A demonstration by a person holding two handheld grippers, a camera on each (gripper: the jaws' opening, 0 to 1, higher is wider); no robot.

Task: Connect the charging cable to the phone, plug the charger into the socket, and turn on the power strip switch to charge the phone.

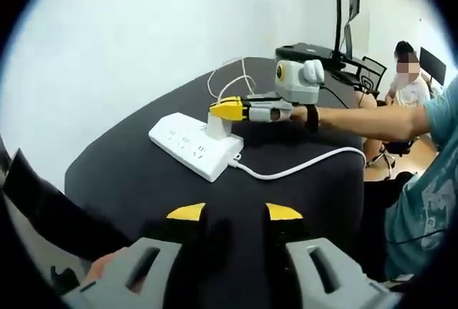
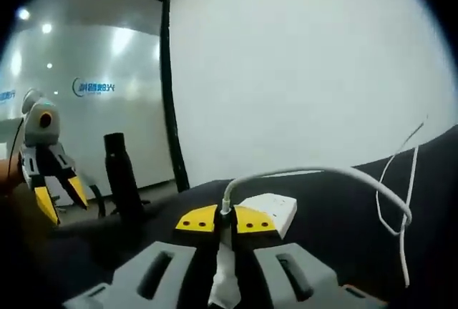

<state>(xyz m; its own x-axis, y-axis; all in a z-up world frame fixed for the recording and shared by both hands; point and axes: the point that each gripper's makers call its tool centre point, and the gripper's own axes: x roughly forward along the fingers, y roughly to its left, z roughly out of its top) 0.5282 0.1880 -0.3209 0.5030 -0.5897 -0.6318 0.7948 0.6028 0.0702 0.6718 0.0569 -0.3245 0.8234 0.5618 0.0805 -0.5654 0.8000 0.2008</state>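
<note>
Pressing charger [image 1: 218, 124] into power strip [image 1: 192, 144] on bench [image 1: 300, 194] with right claw [image 2: 226, 219], jaws closed on charger. Left claw [image 1: 234, 212] hovers part open, empty. I judge plugging underway; switch step left; phone connection cannot tell.

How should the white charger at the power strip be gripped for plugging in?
By its two flat side faces, coming from above along the push direction. The charger stands upright on the power strip, and the right gripper appears shut on it there, leaving the cable free.
</note>
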